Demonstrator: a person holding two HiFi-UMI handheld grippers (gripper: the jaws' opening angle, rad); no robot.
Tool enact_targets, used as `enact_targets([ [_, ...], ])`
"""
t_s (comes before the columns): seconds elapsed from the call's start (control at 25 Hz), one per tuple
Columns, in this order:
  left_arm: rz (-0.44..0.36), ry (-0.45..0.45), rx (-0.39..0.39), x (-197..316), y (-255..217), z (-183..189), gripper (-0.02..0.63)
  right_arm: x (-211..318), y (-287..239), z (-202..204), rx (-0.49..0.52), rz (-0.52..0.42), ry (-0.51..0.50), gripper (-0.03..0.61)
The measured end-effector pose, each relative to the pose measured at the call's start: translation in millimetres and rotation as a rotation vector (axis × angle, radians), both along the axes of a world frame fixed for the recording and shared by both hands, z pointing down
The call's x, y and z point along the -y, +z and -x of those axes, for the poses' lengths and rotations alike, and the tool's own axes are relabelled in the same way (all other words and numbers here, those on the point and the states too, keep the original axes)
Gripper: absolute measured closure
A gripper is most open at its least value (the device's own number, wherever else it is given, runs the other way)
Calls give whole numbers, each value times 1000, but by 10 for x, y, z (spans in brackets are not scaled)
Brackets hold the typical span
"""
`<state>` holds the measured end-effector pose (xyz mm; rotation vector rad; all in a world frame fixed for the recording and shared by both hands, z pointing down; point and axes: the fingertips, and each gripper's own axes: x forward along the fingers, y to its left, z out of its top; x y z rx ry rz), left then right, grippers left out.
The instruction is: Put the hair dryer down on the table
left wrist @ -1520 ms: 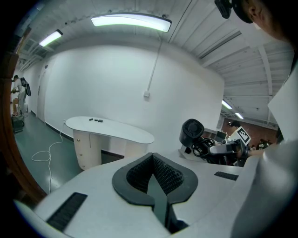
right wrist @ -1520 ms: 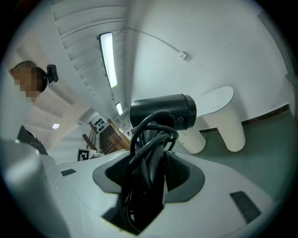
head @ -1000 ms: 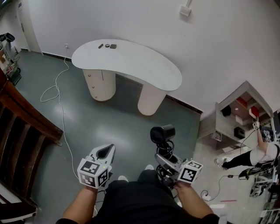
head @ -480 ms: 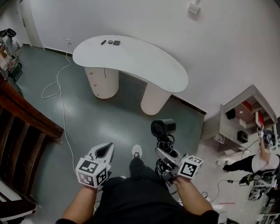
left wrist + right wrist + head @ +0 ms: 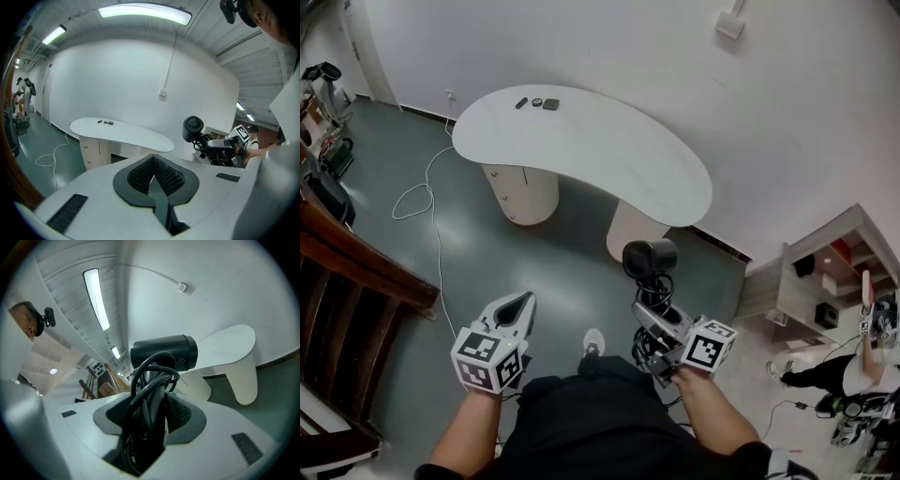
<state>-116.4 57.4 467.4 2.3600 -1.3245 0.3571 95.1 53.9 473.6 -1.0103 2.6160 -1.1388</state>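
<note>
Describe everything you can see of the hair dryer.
The hair dryer is black, with a short round barrel that looks like matte plastic and a grille at one end. Its handle runs down between the jaws of the right gripper, which are shut on it; a black cord is coiled round the handle. It is held upright, barrel on top, in the air above the grey floor, short of the white table, touching only the jaws.

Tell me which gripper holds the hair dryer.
The right gripper: its fingers clamp the hair dryer. The left gripper is shut on nothing.
</note>
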Motion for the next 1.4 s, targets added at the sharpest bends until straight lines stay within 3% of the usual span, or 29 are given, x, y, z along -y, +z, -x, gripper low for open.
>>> enact_targets([
  [0.64, 18, -28, -5, 1169, -66, -623, 603, 1255, 61, -426, 27, -10, -66, 383],
  [1.4, 63, 15, -7, 1918, 90, -810, 603, 1835, 246, -595, 7, 30, -30, 383],
])
